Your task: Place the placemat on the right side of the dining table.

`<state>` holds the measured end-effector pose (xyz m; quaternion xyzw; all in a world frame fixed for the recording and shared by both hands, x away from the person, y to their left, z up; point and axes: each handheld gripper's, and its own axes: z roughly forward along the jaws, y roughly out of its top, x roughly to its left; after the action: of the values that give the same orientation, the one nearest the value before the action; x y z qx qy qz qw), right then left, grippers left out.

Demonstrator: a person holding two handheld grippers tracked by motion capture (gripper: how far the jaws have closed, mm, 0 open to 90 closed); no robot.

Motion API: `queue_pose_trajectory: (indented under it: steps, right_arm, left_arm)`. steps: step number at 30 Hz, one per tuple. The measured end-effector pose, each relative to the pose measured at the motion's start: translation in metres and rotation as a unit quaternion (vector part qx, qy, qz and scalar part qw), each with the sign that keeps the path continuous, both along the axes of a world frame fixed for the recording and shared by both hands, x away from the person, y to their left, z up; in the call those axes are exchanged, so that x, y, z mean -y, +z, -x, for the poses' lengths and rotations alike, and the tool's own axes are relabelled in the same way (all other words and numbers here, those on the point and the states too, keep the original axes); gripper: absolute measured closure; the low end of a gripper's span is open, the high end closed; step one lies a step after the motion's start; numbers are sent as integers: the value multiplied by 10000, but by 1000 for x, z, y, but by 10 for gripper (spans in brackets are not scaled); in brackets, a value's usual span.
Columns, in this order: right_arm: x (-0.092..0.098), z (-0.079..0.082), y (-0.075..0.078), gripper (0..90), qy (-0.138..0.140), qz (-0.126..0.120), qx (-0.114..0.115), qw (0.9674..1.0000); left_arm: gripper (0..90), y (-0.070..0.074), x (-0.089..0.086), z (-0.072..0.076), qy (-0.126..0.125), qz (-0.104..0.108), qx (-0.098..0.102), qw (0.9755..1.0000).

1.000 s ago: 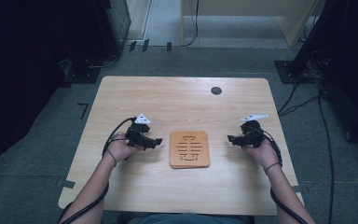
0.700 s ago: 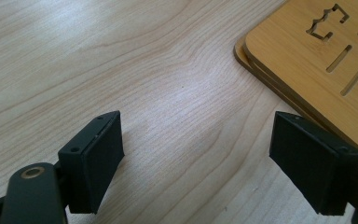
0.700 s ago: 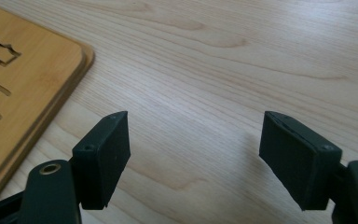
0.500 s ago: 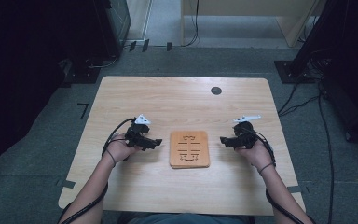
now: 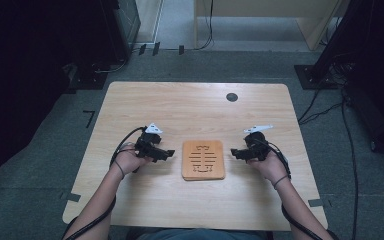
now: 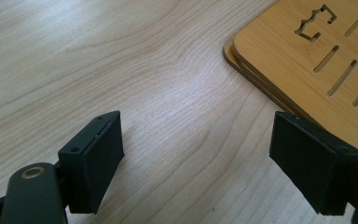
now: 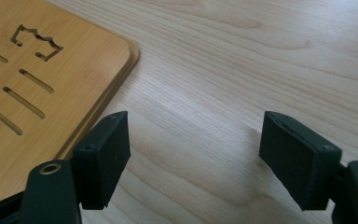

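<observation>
At the left of the high view, the person's left hand point(image 5: 130, 159) holds the left gripper point(image 5: 169, 153) low over the pale wooden worktop point(image 5: 180, 112), pointing toward the middle. Its jaws stand well apart with nothing between them; in the left gripper view only bare wood grain lies between the two black pads point(image 6: 98, 161), and the right-hand pad overlaps the near edge of the board.

In the middle of the worktop lies a square bamboo trivet point(image 5: 203, 159) with rounded corners, flat on the wood. Its top is cut through with short parallel slots and a bracket-shaped cutout near each of two opposite edges. The gripper views show a stepped edge, as if two layers are stacked. No brand, label or writing can be read on it.

Just beside the trivet's right edge, the right gripper point(image 5: 234, 153) points back toward it, held by the right hand point(image 5: 265, 162). Its jaws are also apart and empty; in the right gripper view the left-hand pad sits at the trivet's border, the other over bare worktop. A small dark round grommet point(image 5: 232, 97) sits in the worktop's far part.
</observation>
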<state>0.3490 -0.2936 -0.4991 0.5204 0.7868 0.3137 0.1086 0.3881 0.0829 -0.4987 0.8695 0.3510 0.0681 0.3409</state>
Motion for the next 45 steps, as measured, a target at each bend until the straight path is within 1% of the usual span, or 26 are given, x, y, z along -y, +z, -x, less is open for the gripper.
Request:
queue_pose_trajectory:
  steps: [2, 4, 5, 10, 13, 20, 22, 23, 24, 25, 27, 33, 39, 45]
  right_arm:
    - [-3, 0, 0, 255, 2, -30, -14, 10000]
    - [-5, 1, 0, 255, 30, -18, 1, 10000]
    - [-8, 1, 0, 252, 100, 41, 59, 9999]
    - [-11, 1, -2, 252, 152, 56, 53, 9999]
    - [-14, 1, -1, 252, 167, -6, 41, 9999]
    - [-18, 2, -2, 252, 200, -4, 23, 9998]
    - [-19, 2, -2, 252, 233, 19, 28, 9997]
    - [-19, 2, -2, 252, 233, 19, 28, 9997]
    - [-21, 2, -2, 252, 243, 12, 36, 9997]
    - [-21, 2, -2, 252, 236, 6, 34, 9997]
    - [-22, 2, -3, 252, 246, 12, 39, 9997]
    - [-27, 2, -4, 252, 302, 41, 37, 9995]
    - [-29, 2, -5, 251, 369, 109, 42, 9993]
    - [-30, 2, -4, 252, 359, 126, 54, 9993]
  left_arm:
    - [167, 0, 1, 0, 1, 15, -3, 10000]
    - [167, 0, 1, 0, 5, 20, -6, 10000]
    - [167, -1, 1, 1, -10, 11, -2, 10000]
    - [167, 0, 2, 1, -13, 11, -2, 10000]
    - [167, 1, 3, 2, -22, 29, -1, 10000]
    - [167, 1, 4, 2, -36, 31, -29, 10000]
    - [167, 3, 4, 3, -13, 120, -96, 9999]
    - [167, 3, 4, 3, -13, 120, -96, 9999]
    - [167, 5, 5, 3, -7, 266, -120, 9996]
    - [167, 6, 6, 4, -16, 303, -123, 9995]
    - [167, 7, 7, 4, -11, 311, -128, 9994]
    - [167, 6, 7, 4, -28, 196, -125, 9997]
    - [167, 6, 6, 4, -14, 177, -124, 9998]
    - [167, 6, 6, 4, -17, 167, -121, 9998]
